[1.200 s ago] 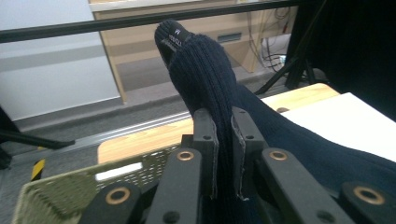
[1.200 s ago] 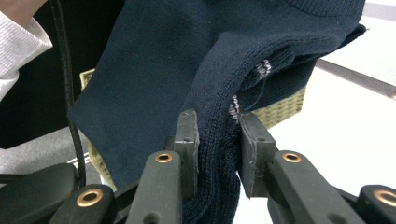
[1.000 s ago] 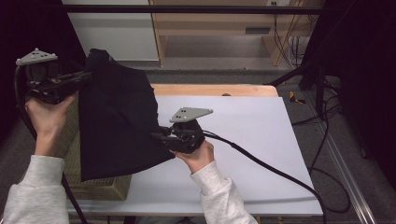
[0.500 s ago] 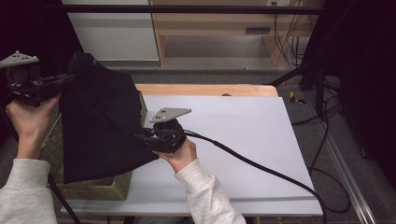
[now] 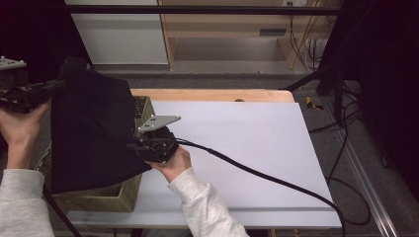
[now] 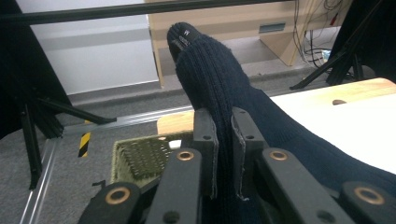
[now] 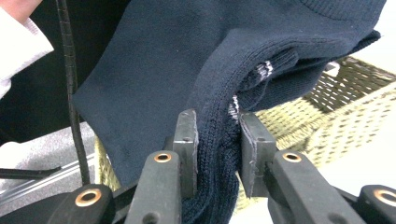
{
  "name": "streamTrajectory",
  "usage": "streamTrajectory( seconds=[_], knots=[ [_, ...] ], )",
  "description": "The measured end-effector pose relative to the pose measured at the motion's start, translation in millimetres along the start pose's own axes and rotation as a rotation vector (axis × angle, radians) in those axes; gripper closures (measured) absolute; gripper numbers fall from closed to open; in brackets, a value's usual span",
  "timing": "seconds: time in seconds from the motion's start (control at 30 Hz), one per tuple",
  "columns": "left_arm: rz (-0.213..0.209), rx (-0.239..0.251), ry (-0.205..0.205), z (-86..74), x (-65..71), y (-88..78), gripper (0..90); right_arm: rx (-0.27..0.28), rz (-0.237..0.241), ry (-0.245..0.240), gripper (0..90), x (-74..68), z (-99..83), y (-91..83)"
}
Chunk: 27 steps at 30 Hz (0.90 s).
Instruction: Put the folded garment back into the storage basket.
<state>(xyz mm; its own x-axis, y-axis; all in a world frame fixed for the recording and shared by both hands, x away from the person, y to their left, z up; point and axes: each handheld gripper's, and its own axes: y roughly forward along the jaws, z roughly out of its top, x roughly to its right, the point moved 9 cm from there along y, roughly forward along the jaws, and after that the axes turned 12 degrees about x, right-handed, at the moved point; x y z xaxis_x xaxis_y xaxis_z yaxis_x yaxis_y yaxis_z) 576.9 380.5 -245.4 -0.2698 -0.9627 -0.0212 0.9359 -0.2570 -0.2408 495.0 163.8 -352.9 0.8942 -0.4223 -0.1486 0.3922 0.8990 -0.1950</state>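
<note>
A dark navy knitted garment (image 5: 91,133) hangs spread between my two grippers, over a woven olive basket (image 5: 106,200) at the table's left edge. My left gripper (image 5: 57,86) is raised at the far left and is shut on the garment's upper edge (image 6: 224,116), with knit pinched between its pads. Lower, at the garment's right side, my right gripper (image 5: 136,146) is shut on a bunched fold of the knit (image 7: 212,130). Part of the basket (image 7: 336,102) lies behind that fold.
The basket (image 6: 144,156) sits at the left end of the white tabletop (image 5: 247,143), which has a wooden strip (image 5: 212,95) along its far edge. A black cable (image 5: 257,173) trails from the right gripper across the table. Wooden furniture (image 5: 222,29) and cables stand on the floor beyond.
Both grippers have carried the garment to the left, from over the table's left part to over the basket. Both grips on the knit are unchanged.
</note>
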Motion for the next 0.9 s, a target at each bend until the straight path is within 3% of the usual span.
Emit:
streamTrajectory(
  seconds=[0.4,0.9],
  knots=[
    [0.05,-0.023,-0.001,-12.4,-35.8,-5.7,82.6,-0.012,0.013,0.01,72.2,-10.8,-4.0,33.0],
    [0.084,-0.08,0.016,-39.0,-60.9,0.1,82.5,-0.052,0.019,0.018,72.1,-17.7,-24.5,66.2]
  ],
)
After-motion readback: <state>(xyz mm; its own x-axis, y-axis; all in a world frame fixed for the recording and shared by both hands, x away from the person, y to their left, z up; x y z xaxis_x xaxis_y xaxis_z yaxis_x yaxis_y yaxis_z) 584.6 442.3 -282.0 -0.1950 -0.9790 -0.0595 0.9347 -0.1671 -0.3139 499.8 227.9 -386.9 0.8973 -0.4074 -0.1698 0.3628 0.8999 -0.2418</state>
